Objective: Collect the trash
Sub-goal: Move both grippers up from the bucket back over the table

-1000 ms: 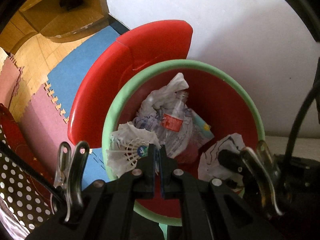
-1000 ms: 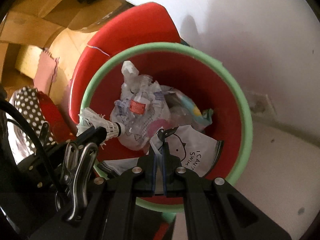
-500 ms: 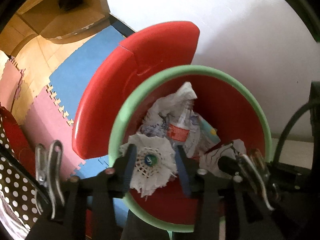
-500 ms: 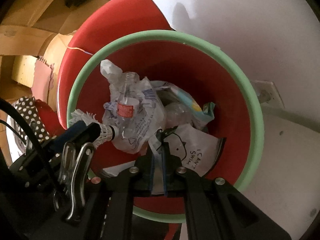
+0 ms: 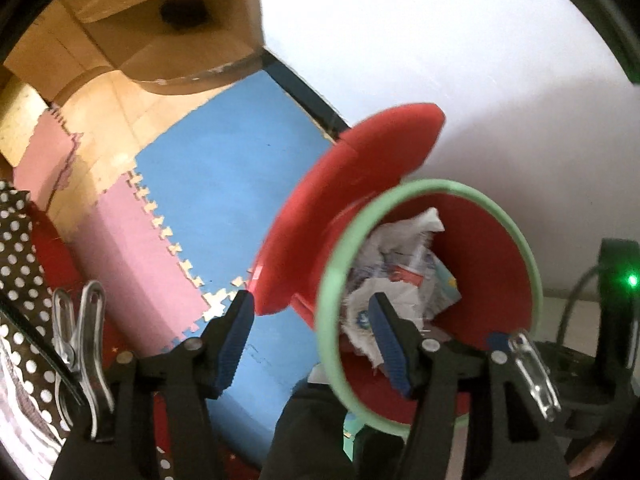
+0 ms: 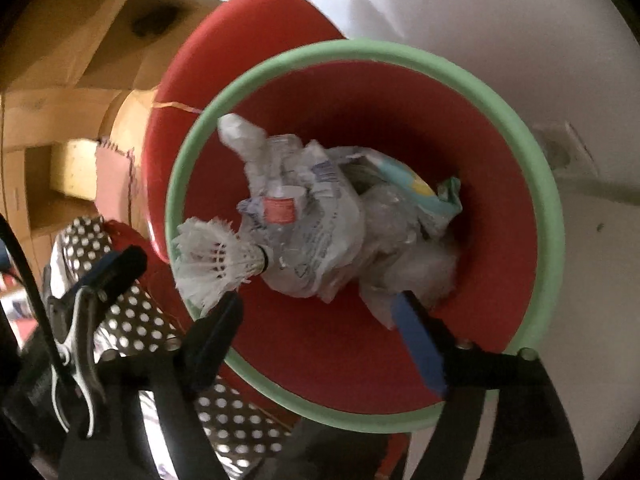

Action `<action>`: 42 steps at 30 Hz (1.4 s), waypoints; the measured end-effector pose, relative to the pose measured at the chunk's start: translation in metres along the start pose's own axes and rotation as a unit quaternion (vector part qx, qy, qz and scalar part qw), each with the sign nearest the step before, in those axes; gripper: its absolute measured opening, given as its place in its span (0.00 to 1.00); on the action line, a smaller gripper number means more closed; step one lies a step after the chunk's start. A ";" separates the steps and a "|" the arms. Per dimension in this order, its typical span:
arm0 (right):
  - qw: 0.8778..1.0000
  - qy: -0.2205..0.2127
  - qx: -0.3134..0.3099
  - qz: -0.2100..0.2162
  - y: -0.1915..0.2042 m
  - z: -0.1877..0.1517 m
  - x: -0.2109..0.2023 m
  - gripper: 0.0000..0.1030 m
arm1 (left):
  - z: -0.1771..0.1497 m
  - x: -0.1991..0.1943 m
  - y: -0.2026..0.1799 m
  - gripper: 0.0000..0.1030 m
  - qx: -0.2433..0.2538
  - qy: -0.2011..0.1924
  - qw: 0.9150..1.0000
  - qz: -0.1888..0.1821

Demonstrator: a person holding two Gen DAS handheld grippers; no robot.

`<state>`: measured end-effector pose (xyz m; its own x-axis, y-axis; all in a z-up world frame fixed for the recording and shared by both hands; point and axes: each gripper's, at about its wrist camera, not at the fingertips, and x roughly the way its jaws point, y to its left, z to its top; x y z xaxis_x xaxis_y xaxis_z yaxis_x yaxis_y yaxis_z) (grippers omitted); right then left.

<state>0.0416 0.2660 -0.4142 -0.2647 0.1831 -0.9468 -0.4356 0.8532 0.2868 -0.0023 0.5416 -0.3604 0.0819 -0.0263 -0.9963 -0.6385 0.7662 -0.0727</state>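
Both grippers' jaws are opening, nothing between them: left gripper (image 5: pixel 312 340), right gripper (image 6: pixel 320 320). Below the right gripper, the shuttlecock (image 6: pixel 216 260) drops inside the bin (image 6: pixel 552 208); hold clear above the rim.

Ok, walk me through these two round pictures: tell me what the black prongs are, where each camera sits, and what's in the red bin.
No robot here: a person carries a hand-held two-finger gripper in each hand, with a fisheye camera on each looking along its fingers.

The left wrist view shows the left gripper, jaws opening with nothing between them, above the foam floor mats and the bin's rim.

The right wrist view shows the right gripper over the red bin with its green rim. Its jaws are opening too and grip nothing.

In the bin lie a shuttlecock, a crushed plastic bottle with a red label, crumpled wrappers and a teal packet. A red lid stands behind the bin.
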 end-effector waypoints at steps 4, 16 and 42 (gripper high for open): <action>1.000 -0.024 -0.010 -0.011 0.006 -0.004 -0.010 0.80 | -0.005 -0.011 0.003 0.61 -0.005 -0.007 1.000 0.006; 0.996 -0.076 0.034 -0.017 0.017 -0.017 -0.057 0.82 | -0.030 -0.030 -0.010 0.68 0.031 -0.005 0.999 0.044; 0.972 -0.195 -0.128 0.024 0.081 -0.091 -0.207 0.82 | -0.075 -0.189 -0.016 0.68 -0.004 -0.113 0.992 0.049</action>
<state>-0.0168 0.2528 -0.1821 0.0350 0.4341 -0.9002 -0.6437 0.6988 0.3120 -0.0651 0.4863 -0.1746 0.1885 0.1941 -0.9627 -0.6578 0.7528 0.0230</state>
